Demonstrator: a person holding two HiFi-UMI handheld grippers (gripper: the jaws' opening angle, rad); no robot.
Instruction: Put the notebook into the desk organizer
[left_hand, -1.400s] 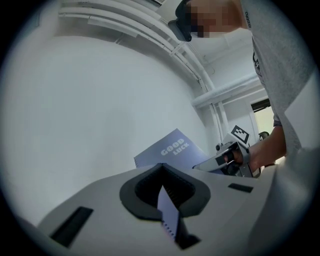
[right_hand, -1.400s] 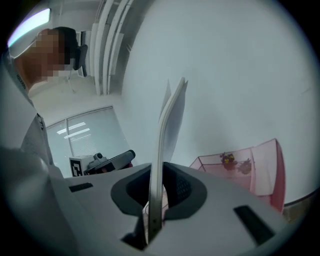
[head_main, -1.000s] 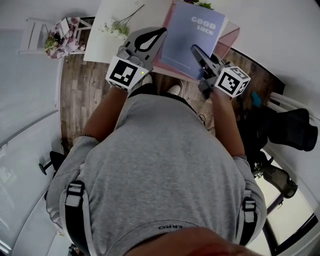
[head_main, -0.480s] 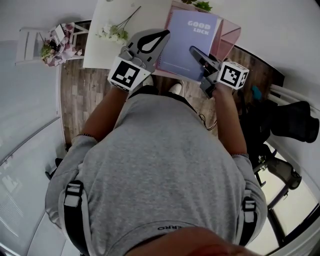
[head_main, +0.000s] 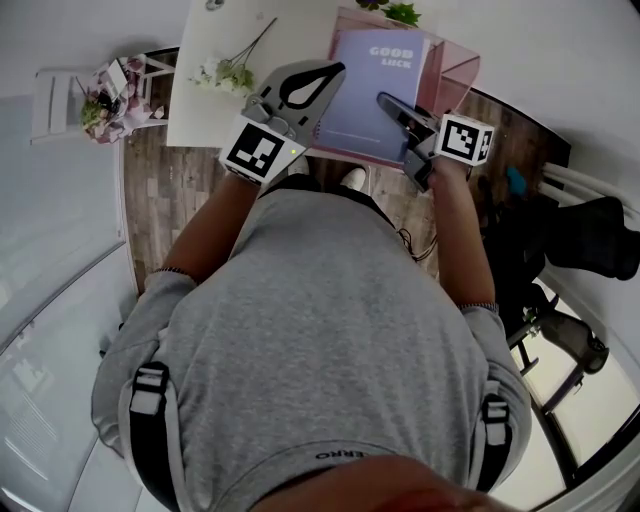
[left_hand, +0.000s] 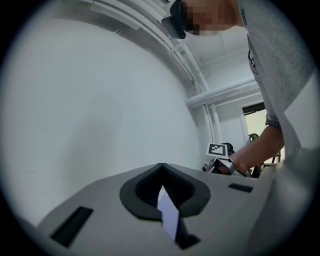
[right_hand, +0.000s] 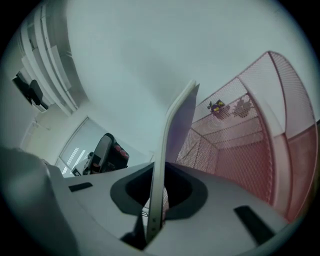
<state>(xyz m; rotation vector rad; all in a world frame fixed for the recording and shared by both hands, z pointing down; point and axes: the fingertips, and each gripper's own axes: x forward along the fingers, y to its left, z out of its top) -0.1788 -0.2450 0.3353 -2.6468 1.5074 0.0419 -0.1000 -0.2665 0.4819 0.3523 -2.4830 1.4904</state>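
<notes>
Notebook (head_main: 375, 95) perhaps partly inside pink mesh organizer (head_main: 457, 72)

At top centre, the notebook (head_main: 375, 85) overlaps the desk organizer (head_main: 457, 68), which juts out rightward. The left tool (head_main: 336, 69) is at its left edge, the right tool (head_main: 384, 99) at its right. Flowers (head_main: 226, 71) lie on the tabletop (head_main: 198, 115) further left.
</notes>
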